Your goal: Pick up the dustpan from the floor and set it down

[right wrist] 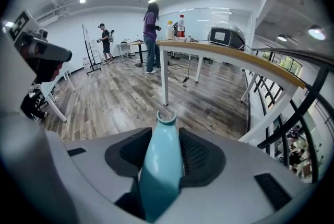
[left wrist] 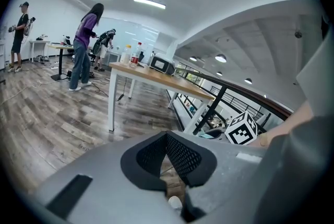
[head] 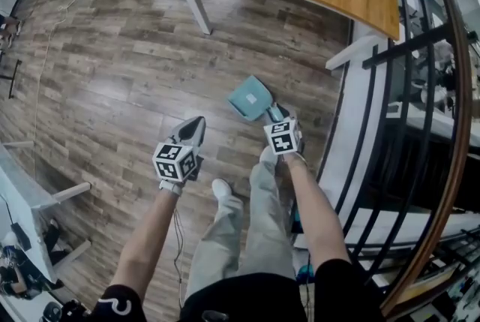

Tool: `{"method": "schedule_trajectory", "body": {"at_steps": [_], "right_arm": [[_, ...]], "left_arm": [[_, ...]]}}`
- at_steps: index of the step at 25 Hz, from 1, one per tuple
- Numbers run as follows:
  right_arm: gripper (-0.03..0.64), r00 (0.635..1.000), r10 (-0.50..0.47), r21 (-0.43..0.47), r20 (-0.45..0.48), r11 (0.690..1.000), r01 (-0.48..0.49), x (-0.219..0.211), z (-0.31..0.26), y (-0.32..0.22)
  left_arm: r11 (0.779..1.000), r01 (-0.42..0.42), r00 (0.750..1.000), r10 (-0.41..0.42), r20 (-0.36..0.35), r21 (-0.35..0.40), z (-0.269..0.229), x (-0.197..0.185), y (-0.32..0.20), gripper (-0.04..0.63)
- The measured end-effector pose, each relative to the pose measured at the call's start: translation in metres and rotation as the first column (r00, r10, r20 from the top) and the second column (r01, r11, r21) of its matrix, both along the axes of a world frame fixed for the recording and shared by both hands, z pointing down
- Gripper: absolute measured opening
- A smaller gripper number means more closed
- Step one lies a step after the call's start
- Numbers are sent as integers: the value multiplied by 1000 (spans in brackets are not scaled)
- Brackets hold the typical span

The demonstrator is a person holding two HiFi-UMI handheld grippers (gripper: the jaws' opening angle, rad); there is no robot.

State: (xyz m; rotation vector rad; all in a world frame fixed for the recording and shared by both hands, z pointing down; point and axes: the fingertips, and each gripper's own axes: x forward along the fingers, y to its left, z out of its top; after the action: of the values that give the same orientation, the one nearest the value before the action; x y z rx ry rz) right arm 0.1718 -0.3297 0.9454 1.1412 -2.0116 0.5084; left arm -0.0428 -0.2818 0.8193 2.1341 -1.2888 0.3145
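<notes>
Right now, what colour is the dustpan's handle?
Light teal; the dustpan handle shows best in the right gripper view.

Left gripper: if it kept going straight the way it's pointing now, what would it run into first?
Most likely the wooden floor ahead of it; the left gripper tilts downward and nothing shows between.

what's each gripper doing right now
left gripper: shut, empty
right gripper: open, dustpan handle between its jaws
</notes>
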Motion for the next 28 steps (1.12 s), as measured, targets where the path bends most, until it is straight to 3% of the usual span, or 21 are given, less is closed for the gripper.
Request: {"method": "schedule_trajectory", "body": {"at_steps": [8,18,23,28], "right_arm": [[178,998,51,6,41,999,-51,11,-18,20],[173,992,93,82,91,992,-100,15,-95,33],[138,988,105,127,113,985,-119,18,-145,34],[60,984,112,164,138,977,-134,18,-207,47]], "left_arm": [[1000,-29,999,28,16,7,-10,7,3,-2],[996,-63,998,62,11,56,-63,18,8,-2],[992,-74,997,74,5,104,-98,10,8,-2],[987,-68,998,69,2,147,-149,-7,16,-2]]}}
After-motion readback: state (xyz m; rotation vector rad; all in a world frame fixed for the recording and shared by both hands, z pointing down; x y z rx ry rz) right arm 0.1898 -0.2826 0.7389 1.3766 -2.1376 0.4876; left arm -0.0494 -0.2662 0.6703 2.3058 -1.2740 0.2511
